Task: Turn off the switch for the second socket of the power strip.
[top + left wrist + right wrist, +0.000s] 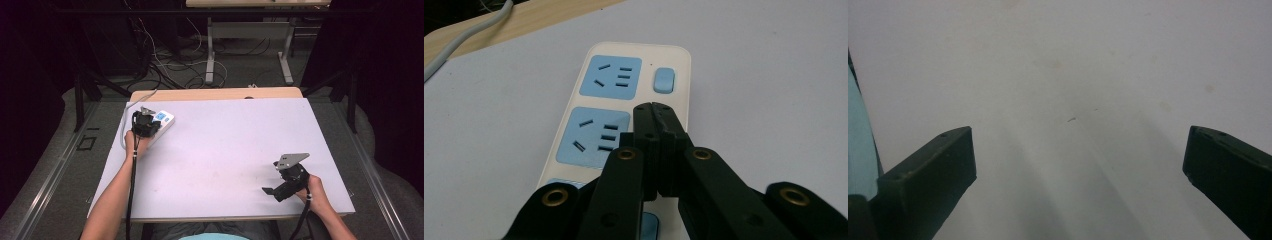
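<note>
I see my left hand-held gripper [653, 107] pressed together over the power strip [624, 100]; my right hand-held gripper [1078, 165] is spread above bare worktop [225, 150].

Glossy plastic power strip [624, 115]; matt table [225, 150].

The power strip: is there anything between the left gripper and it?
Nothing visible. The left gripper, jaws closed together, is already over the power strip, its tips beside the lower socket and just below the blue switch.
</note>
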